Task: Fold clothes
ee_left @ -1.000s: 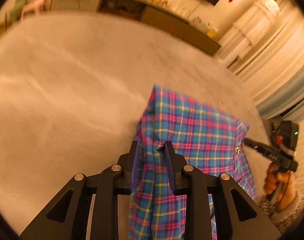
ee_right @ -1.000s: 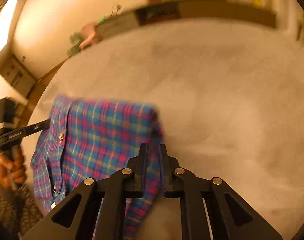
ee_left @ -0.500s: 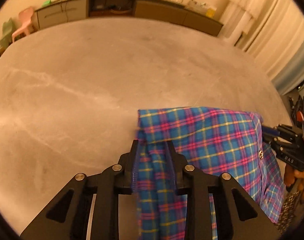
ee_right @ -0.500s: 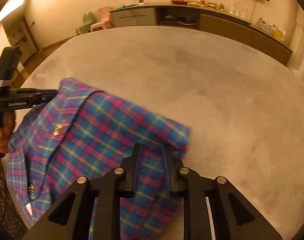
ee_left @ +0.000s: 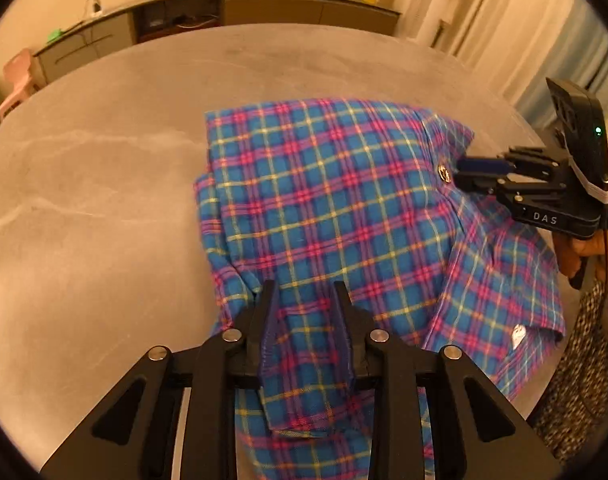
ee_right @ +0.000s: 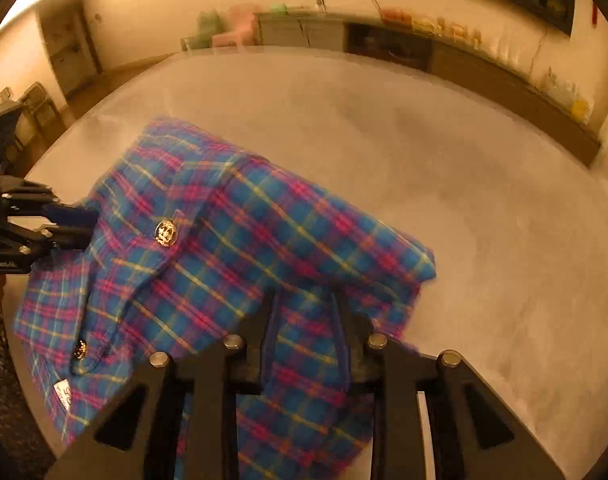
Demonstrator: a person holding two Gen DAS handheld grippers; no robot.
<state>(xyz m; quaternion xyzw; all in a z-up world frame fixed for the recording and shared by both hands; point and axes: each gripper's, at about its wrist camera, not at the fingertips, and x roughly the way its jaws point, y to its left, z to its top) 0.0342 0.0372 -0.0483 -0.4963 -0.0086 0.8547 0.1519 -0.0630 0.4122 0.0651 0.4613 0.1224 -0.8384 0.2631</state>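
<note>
We see one plaid shirt [ee_left: 328,208] lying partly folded on the grey table [ee_left: 103,200], its near edge hanging over the table's rim toward us; the left gripper [ee_left: 306,312] has a fold of the cloth between its two fingers, pads pressed against it; the right gripper [ee_right: 306,320] also has cloth between its fingers, but its jaws are opening, and we cannot tell whether the pads touch the fabric. The right view alone shows two gold buttons [ee_right: 166,233] and blurred pink and green chairs [ee_right: 231,26]; the left view alone shows the pale curtains [ee_left: 476,16], one button and the hand [ee_left: 584,254] behind the right gripper; both show the long sideboard [ee_left: 263,4].
</note>
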